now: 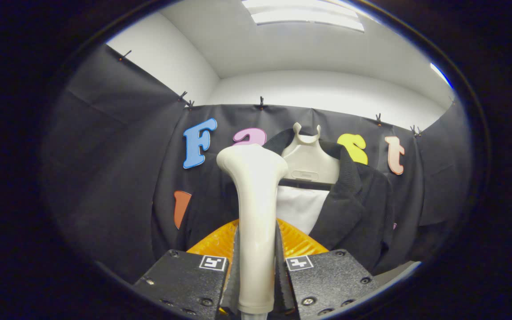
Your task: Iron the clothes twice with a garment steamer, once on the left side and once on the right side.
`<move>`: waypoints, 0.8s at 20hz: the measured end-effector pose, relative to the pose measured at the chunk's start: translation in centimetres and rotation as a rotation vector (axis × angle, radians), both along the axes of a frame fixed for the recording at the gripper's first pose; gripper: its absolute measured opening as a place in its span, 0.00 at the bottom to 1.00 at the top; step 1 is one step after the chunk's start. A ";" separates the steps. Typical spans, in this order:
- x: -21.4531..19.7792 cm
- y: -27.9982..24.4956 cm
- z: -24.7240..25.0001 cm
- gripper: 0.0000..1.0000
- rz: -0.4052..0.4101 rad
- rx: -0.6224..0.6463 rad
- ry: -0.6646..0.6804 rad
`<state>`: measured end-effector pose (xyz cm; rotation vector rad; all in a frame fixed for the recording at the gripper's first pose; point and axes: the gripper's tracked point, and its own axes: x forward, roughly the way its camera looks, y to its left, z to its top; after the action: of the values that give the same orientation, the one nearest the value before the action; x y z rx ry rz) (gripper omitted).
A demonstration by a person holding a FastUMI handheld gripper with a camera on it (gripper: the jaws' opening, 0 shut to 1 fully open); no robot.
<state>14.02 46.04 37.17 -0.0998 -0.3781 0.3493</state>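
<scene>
Beyond the hand-held gripper [256, 266], black cloth [105, 178] lines the booth as its wall, pinned along its upper edge by small dark clips [261, 103]. Above the cloth rise plain white walls [327, 89] that meet in a corner off to the left. Higher up, a white ceiling [282, 49] carries a bright rectangular light panel [302, 13], well above and ahead of the hand-held gripper.

Cream steamer [256, 213], black jacket [358, 200]
</scene>
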 end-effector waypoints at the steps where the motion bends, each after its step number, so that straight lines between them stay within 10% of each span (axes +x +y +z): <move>1: -0.1 -0.2 -0.7 0.35 -0.004 -0.005 0.010; 16: -1.3 -3.6 -12.8 0.35 -0.045 -0.040 0.191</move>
<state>12.71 42.49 24.35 -0.1132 -0.1799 0.3186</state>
